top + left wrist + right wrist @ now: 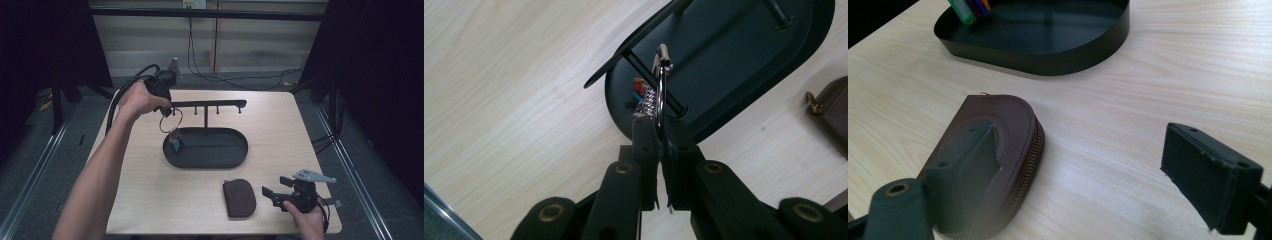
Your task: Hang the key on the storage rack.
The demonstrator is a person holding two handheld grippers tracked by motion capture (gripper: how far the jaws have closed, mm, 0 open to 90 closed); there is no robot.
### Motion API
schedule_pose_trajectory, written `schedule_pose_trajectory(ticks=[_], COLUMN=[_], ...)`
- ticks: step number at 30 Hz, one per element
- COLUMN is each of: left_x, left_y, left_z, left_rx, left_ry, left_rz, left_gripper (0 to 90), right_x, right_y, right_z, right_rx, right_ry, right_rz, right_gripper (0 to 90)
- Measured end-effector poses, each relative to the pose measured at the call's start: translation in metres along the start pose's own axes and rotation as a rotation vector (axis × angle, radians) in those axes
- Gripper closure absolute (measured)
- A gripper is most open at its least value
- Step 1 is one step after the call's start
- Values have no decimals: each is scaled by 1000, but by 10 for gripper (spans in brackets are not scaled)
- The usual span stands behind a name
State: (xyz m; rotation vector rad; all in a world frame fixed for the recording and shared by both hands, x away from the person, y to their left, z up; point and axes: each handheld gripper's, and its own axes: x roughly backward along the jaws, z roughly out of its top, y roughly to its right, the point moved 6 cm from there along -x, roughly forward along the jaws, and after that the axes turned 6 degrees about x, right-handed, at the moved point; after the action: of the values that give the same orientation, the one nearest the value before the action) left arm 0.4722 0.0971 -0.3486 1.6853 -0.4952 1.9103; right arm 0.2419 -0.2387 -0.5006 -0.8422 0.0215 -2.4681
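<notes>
My left gripper (165,108) is shut on a metal key ring (170,121) at the left end of the black stand's hook bar (210,104). In the left gripper view the jaws pinch the key ring (659,95) edge-on, and a peg of the hook bar (649,75) crosses it. I cannot tell whether the ring rests on that peg. Keys and coloured tags (175,141) dangle from the ring over the oval black tray (241,150). My right gripper (278,189) rests open at the front right of the table. Its left pad (968,150) lies against a brown zip pouch (1003,125).
The stand's post rises from the tray (734,60), whose low wall (1048,55) stands just beyond the pouch (239,197). Coloured tags (968,7) hang at the tray's far corner. Bare wood lies right of the tray. Cables run across the floor behind the table.
</notes>
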Motion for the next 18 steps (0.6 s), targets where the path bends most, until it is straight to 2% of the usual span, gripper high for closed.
schedule_pose_trajectory(ticks=[7, 9, 11, 13, 16, 18], left_x=[-2, 0, 2, 5, 12, 15], left_y=[1, 0, -2, -4, -3, -1], left_z=[1, 1, 0, -3, -6, -9], left_rx=[15, 28, 53, 47, 48, 40], left_ry=[2, 8, 14, -2, 26, 36], left_rz=[4, 18, 33, 25, 39, 25], left_gripper=[824, 792, 695, 669, 650, 600], right_x=[0, 0, 0, 0, 0, 0], right_y=[0, 0, 0, -1, -1, -1], right_z=[0, 0, 0, 0, 0, 0], right_rx=[2, 1, 0, 0, 5, 8], right_ry=[-1, -2, -3, -3, -4, -4], right_rz=[1, 0, 0, 0, 1, 1], right_gripper=[145, 145, 147, 150, 152, 153])
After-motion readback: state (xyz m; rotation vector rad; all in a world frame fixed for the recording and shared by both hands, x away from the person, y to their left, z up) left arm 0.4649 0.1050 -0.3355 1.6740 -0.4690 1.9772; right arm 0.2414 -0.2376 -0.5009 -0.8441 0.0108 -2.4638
